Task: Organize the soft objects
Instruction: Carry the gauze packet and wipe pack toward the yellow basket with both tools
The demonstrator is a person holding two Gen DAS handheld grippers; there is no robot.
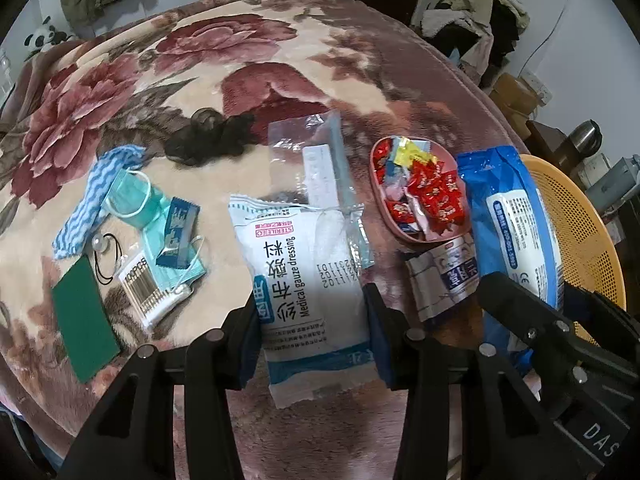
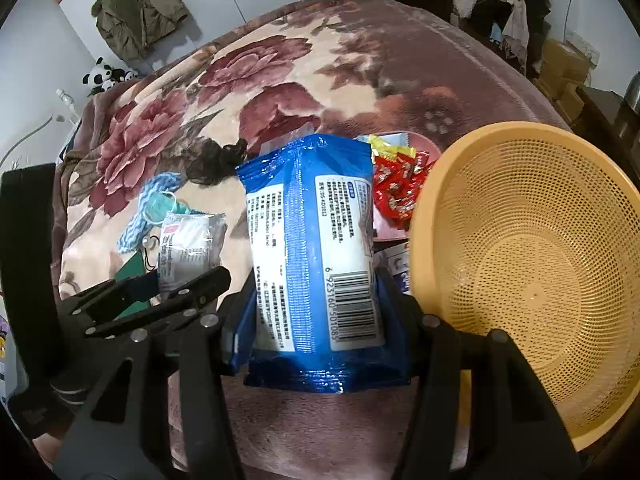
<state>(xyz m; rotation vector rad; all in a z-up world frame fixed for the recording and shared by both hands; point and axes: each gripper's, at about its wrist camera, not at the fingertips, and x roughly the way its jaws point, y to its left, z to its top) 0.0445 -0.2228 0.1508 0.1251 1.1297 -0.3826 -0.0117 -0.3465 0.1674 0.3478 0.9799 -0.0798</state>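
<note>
The left tongs (image 1: 312,340) are clenched on the lower end of the white medical gauze dressing packet (image 1: 304,280), and the right tongs (image 2: 316,320) are clenched on the blue wet-wipes pack (image 2: 316,248), which stands upright between the pads just beside the orange mesh basket (image 2: 532,280). Both packs look lifted off the floral blanket (image 1: 240,60), so the step in hand seems to be carrying them to the basket. The wipes pack is soft and gripped low, so its top could flop; keep the squeeze steady and bring it over the rim before releasing, low enough that it lands flat. The gauze packet has further to go, across the pink candy dish (image 1: 420,200): lift it clear of the wrappers. The two tongs sit close together, so let the right one drop its load first.
</note>
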